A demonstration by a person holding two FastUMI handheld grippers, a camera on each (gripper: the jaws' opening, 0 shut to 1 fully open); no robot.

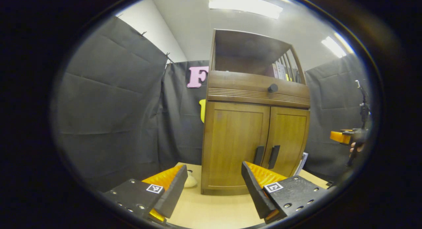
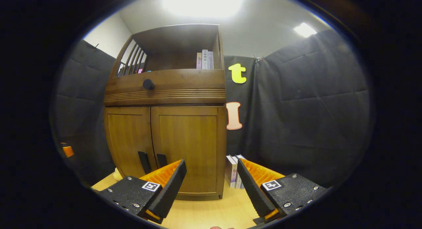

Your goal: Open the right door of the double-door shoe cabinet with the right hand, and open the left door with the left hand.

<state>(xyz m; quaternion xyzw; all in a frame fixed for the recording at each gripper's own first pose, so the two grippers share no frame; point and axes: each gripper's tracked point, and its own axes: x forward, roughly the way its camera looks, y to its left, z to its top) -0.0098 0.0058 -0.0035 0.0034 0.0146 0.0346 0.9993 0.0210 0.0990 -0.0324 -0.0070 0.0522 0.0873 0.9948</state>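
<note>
Cabinet [image 1: 255, 123] stands upright on the light wooden floor [image 1: 211, 209], taller than it is wide, front face turned toward both cameras. In the left gripper view it sits centre frame, a bit right of straight ahead; in the right gripper view it sits left of centre. Both doors are shut flush: left door [image 1: 235, 143] and right door [image 1: 286, 140] meet at a vertical seam, and the two dark handles [image 1: 266, 155] hang side by side low down at that seam, long axis running up and down (slightly tilted by the lens). Above the doors there's a drawer front with a round dark knob [image 1: 272, 87], then an open shelf holding a few books [image 2: 205, 60].

Left gripper [image 1: 212, 186] hangs well short of the cabinet, fingers spread wide apart with nothing between them. Right gripper [image 2: 211, 181] is the same deal, gaping and empty, pointed at the cabinet's right edge. More books [image 2: 233, 171] stand on the floor just beside the cabinet's right side. A small pale object [image 1: 190, 180] lies on the floor by the left corner, can't tell what it is.
</note>
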